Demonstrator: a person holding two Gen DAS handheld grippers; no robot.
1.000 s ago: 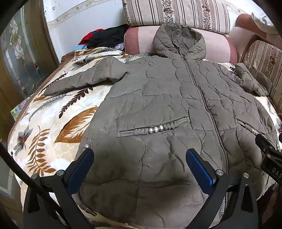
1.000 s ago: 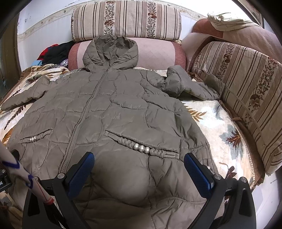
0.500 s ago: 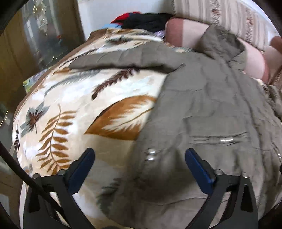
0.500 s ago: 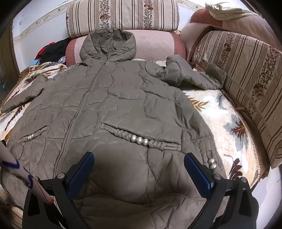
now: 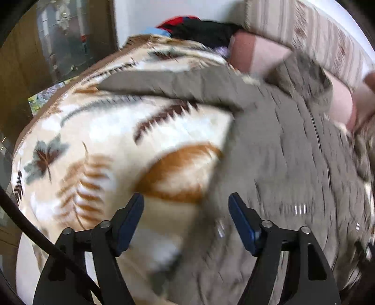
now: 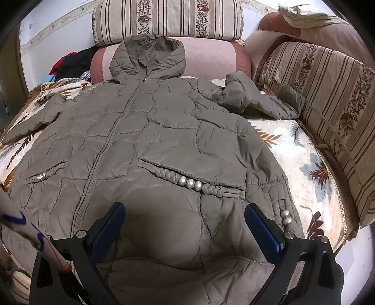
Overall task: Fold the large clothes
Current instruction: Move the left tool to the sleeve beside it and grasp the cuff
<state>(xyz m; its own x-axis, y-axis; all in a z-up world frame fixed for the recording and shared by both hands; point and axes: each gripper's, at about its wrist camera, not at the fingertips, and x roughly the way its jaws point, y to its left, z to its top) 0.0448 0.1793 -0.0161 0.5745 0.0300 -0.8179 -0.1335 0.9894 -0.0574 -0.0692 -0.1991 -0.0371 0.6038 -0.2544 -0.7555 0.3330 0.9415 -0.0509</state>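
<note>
Blanket [image 5: 98,140] bears coat [image 6: 164,131] under right claw [image 6: 185,225].

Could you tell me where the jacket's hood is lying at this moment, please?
In the right wrist view the hood lies at the far end of the jacket, propped against the pink bolster under the striped cushion.

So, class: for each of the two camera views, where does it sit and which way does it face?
Left wrist: on the left gripper, jaws closing on nothing, looking down at the leaf-patterned blanket and the coat's edge.
Right wrist: on the open right gripper, looking down over the grey-green quilted hooded coat toward striped cushions.
Both share coat and blanket.
</note>
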